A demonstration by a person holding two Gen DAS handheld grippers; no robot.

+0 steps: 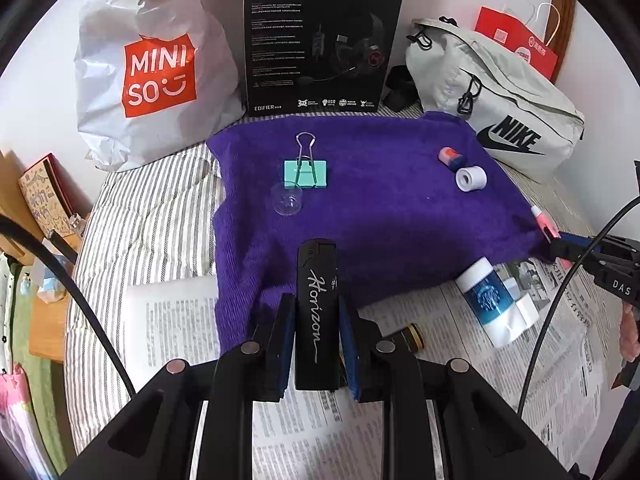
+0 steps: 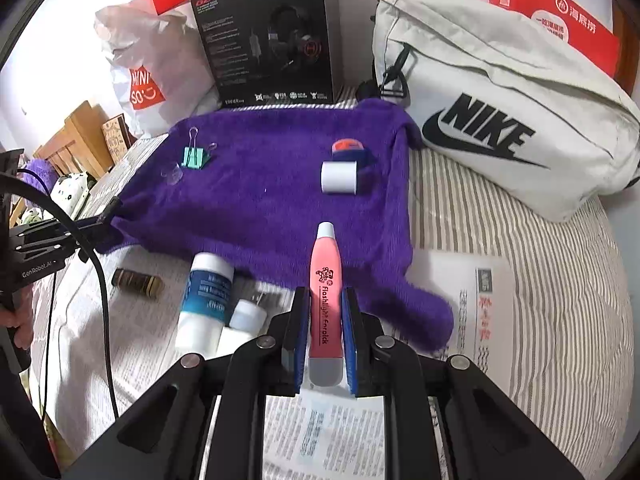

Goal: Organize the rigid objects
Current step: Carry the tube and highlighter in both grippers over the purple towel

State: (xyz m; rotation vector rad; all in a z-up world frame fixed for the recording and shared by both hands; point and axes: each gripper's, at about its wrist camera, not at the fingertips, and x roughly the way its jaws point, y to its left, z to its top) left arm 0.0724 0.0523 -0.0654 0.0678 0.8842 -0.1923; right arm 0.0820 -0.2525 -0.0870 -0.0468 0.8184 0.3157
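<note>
My left gripper [image 1: 314, 312] is shut on a black lighter [image 1: 316, 304] marked "Horizon", held above the near edge of a purple towel [image 1: 380, 216]. My right gripper [image 2: 326, 320] is shut on a pink flashlight earpick [image 2: 326, 288], also over the towel's [image 2: 272, 200] near edge. On the towel lie a green binder clip [image 1: 306, 172], a clear small cup [image 1: 287, 200], a white roll [image 1: 471, 178] and a pink-and-blue eraser [image 1: 451, 157]. The right gripper with the pink earpick [image 1: 544, 226] shows at the right edge of the left wrist view.
A white-and-blue tube [image 2: 206, 300], a small white bottle [image 2: 246, 316] and a brown cylinder [image 2: 138, 282] lie on newspaper [image 2: 328, 432] in front of the towel. Behind stand a Miniso bag [image 1: 152, 72], a black headset box [image 1: 320, 40], a Nike bag [image 2: 500, 112] and red paper bags [image 2: 560, 28].
</note>
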